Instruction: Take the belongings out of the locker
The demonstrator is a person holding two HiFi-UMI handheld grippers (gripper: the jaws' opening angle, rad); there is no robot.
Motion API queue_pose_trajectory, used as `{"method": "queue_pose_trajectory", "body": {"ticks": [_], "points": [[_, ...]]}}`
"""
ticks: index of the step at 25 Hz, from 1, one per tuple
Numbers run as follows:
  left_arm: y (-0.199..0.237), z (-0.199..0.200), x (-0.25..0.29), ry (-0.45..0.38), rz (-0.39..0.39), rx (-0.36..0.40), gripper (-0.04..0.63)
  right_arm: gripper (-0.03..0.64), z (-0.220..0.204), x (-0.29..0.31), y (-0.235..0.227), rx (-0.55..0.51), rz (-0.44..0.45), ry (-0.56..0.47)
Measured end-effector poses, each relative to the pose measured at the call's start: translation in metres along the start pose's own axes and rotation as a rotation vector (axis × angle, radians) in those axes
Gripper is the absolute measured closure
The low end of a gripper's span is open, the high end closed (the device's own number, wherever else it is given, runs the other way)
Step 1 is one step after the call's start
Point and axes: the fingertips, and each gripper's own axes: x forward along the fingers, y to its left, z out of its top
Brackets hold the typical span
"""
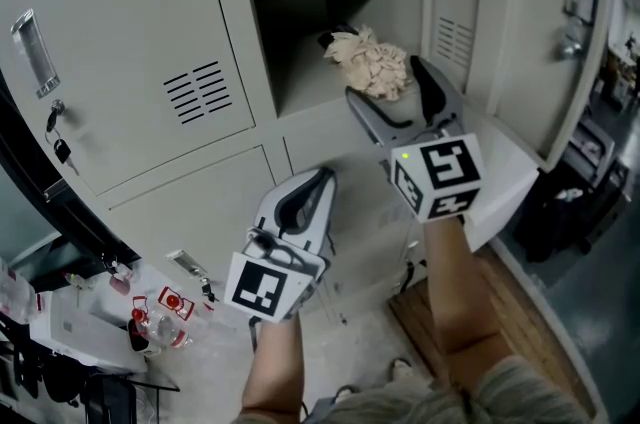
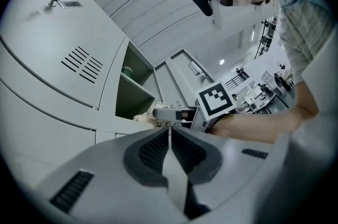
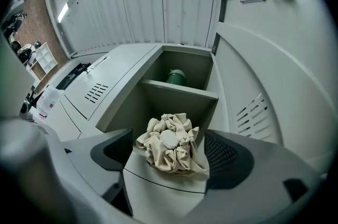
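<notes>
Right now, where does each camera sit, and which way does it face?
Head view: on the person's head, facing steeply down at the open locker; shows both forearms, left gripper and right gripper.
Left gripper view: rides the left gripper, looks along its closed jaws at the locker; shows the right forearm and chest.
Right gripper view: rides the right gripper, looks between its open jaws into the locker; no body clearly shows.
Shared: head and right gripper views both show the beige cloth bundle in the locker.

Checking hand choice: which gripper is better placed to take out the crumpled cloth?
Right. The right gripper is open, its jaws framing the crumpled beige cloth; the left gripper is shut and sits lower, away from it.
</notes>
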Motion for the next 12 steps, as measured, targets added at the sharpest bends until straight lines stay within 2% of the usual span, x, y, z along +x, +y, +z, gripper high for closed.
{"method": "queue_pose_trajectory", "body": {"ticks": [4,12], "points": [[0.002,-0.002,0.002,0.002,-0.001,0.000,0.592,0.222,-0.005,0.011,-0.001,0.011,-0.008,0.022],[0.002,-0.009,0.004,0.005,-0.001,-0.010,0.592,0.222,-0.009,0.030,-0.001,0.104,-0.023,0.060]]}}
